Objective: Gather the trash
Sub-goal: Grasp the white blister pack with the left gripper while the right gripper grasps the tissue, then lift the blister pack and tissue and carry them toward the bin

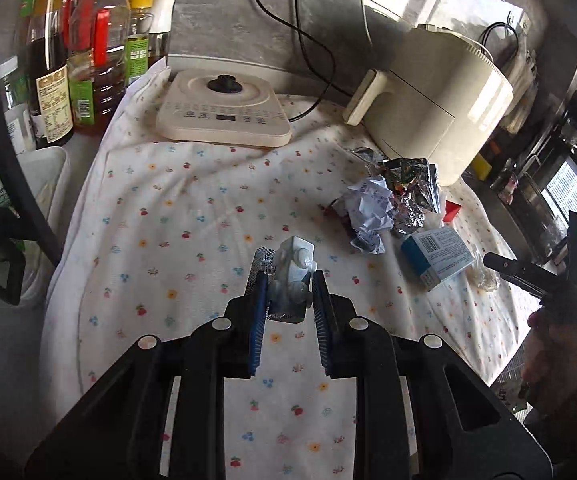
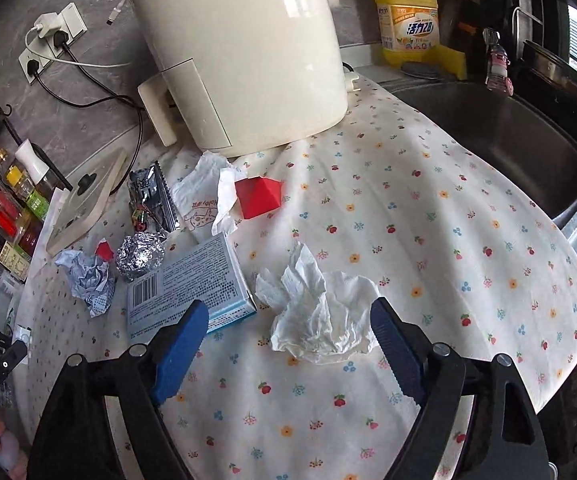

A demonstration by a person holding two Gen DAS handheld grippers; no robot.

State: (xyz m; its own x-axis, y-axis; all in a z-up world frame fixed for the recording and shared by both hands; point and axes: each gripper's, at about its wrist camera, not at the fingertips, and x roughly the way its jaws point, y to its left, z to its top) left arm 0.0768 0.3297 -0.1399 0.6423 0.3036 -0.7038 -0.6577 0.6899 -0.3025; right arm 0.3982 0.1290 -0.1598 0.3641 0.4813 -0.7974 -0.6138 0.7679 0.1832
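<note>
**Tissue sits dead ahead between the right claw's fingers**

On the cloth-covered tabletop (image 2: 428, 208), the crumpled tissue (image 2: 320, 312) lies straight in front of the right claw (image 2: 288, 344), whose jaws stand apart and flank it without touching. The left claw (image 1: 290, 294), farther off, is clamped on a blister pack (image 1: 292, 276).

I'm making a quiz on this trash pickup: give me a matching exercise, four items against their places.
Items:
1. blister pack
2. tissue
3. blue box
4. red paper

Places:
A. in front of the air fryer
B. between the open right gripper's fingers
C. clamped in the left gripper
D. left of the tissue, beside the foil ball

Pairs: 1-C, 2-B, 3-D, 4-A
</note>
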